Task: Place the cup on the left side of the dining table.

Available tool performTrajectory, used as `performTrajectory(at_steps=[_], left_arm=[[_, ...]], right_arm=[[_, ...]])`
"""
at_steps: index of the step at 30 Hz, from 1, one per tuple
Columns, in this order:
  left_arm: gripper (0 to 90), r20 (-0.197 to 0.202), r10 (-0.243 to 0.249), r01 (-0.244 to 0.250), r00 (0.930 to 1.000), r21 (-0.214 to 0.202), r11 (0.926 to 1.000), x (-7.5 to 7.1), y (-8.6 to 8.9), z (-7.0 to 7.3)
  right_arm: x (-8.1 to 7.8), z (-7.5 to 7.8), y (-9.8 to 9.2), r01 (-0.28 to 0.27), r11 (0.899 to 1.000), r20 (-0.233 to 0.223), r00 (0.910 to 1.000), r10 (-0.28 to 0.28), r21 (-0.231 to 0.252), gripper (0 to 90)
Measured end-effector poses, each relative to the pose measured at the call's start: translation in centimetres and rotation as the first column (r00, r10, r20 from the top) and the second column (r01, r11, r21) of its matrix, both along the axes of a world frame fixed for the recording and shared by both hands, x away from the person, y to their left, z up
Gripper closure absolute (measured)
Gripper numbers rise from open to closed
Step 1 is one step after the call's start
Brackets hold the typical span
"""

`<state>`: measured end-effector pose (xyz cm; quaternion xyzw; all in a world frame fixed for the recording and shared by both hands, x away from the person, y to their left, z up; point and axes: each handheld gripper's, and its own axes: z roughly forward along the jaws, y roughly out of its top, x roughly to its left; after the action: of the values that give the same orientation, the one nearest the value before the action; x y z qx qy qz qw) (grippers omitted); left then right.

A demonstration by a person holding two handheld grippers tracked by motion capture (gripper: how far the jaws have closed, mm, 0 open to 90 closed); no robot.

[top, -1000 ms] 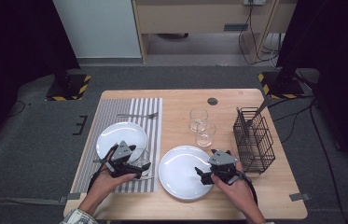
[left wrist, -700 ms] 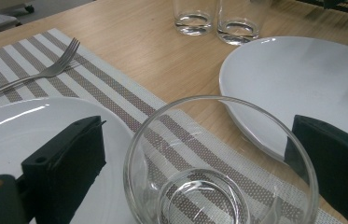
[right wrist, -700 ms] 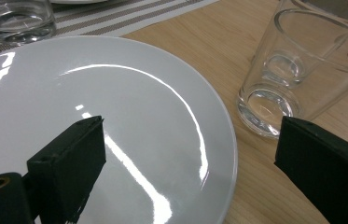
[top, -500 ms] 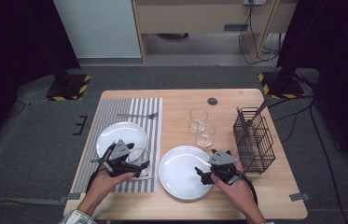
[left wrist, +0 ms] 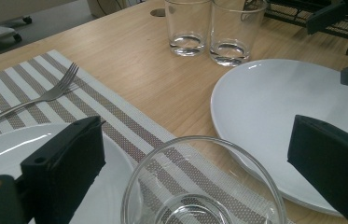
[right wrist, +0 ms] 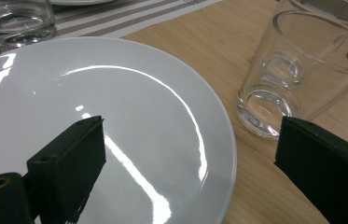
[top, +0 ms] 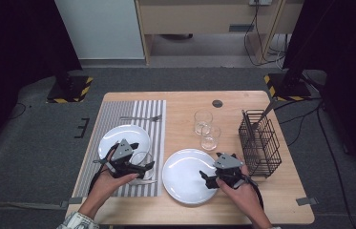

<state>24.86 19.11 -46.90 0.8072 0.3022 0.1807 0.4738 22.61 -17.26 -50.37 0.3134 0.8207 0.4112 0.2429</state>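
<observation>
We see a wooden table [top: 185, 102] from above, with a striped placemat [top: 118, 117] on its left part. Our left gripper [left wrist: 195, 154] is held over the near end of this mat, and its two black jaws are spread wide. Between them stands a clear glass [left wrist: 204, 184] upright on the mat; the jaws are on both sides of it but do not touch it. In the high view this glass [top: 141, 162] is at about 4 o'clock from the left white plate [top: 123, 140], just beside its rim. A fork [top: 141, 117] lies on the mat at 12 o'clock from that plate, apart from it.

Our right gripper [right wrist: 190, 154] is held over the near right edge of the second white plate [top: 190, 175], which lies on the bare wood near the table's front edge. Its jaws are also wide apart and they hold nothing; one jaw is over the plate and the other is over the wood beside it. Two more glasses [top: 206, 129] stand upright, close together, at about 1 o'clock from this plate. A black wire basket [top: 260, 143] stands at 3 o'clock from them, near the right edge of the table.
</observation>
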Motion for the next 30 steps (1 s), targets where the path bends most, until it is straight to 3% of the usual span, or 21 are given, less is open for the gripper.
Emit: performTrajectory(at_steps=[11,17,30], left_arm=[[3.4,-0.001,0.012,-0.012,0.9999,0.009,0.9999,0.2,0.0,0.8],[3.2,-0.010,0.023,-0.023,0.9997,-0.007,0.9997,0.5,0.2,1.2],[3.2,-0.012,0.012,-0.011,0.9999,0.016,0.9998,1.1,-0.9,2.4]], right_arm=[[0.1,-0.1,0.0,-0.003,1.000,0.000,1.0000,0.003,-0.005,8.5],[0.1,-0.2,0.1,-0.001,1.000,-0.004,1.0000,0.001,-0.008,8.4],[0.1,-0.1,0.0,0.000,1.000,-0.003,1.0000,0.000,-0.001,8.4]])
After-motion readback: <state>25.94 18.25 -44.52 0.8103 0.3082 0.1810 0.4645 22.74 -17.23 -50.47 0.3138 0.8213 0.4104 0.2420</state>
